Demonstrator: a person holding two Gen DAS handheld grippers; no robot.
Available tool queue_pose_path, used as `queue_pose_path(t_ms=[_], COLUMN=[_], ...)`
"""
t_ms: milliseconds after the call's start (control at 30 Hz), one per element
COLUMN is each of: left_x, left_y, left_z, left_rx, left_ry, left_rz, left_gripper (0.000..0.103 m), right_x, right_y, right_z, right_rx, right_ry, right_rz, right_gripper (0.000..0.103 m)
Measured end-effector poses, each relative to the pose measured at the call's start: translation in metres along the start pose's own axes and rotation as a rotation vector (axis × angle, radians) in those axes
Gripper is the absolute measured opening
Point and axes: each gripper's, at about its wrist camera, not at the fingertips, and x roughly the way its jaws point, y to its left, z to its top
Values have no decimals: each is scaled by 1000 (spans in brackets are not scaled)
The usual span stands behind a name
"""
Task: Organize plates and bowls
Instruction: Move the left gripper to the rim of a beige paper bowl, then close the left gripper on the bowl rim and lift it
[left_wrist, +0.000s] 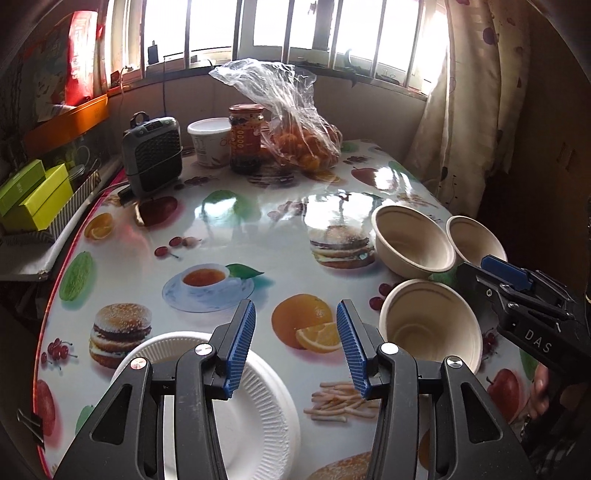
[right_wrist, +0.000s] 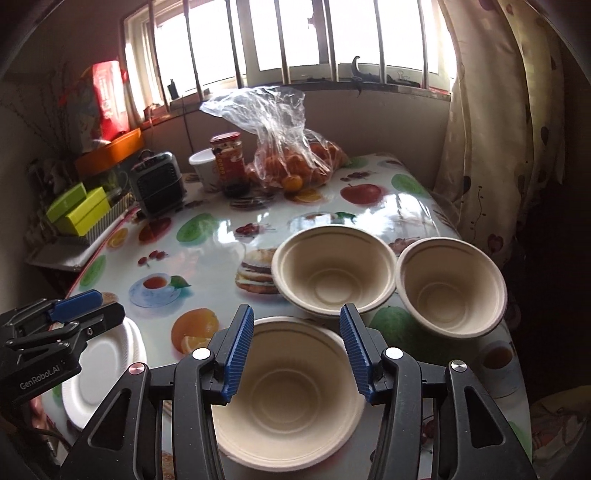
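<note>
Beige paper bowls sit toward the right edge of the table (left_wrist: 229, 236): the near bowl (right_wrist: 286, 391), the middle bowl (right_wrist: 334, 273) and the far-right bowl (right_wrist: 452, 286), all apart. White paper plates (left_wrist: 255, 417) lie stacked at the near left edge. Nothing is gripped, so this looks like the approach. The right gripper (right_wrist: 297, 349) hovers level over the near bowl, tongs spread wide; nesting calls for closing on its rim. The left gripper (left_wrist: 295, 345) hangs above the plates, tongs likewise apart.
</note>
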Motion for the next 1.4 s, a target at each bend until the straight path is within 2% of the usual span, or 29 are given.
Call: queue_pose_path(t_ms=[500, 633, 800, 1000, 1400], left_x=[57, 70, 83, 103, 134], left_y=[-38, -41, -49, -54, -54], left_z=[33, 45, 59, 72, 82], left_rx=[9, -11, 4, 4, -38], left_ry=[70, 86, 98, 117, 185], left_rz=[-106, -145, -151, -171, -207], left_gripper=[47, 47, 47, 47, 47], right_x=[27, 33, 36, 39, 53], right_y=[-63, -71, -82, -81, -75], right_z=[13, 12, 10, 7, 6], right_rx=[73, 101, 135, 158, 168], right_ry=[27, 39, 39, 54, 93], right_rz=[-46, -29, -15, 45, 108], right_gripper=[48, 48, 48, 48, 46])
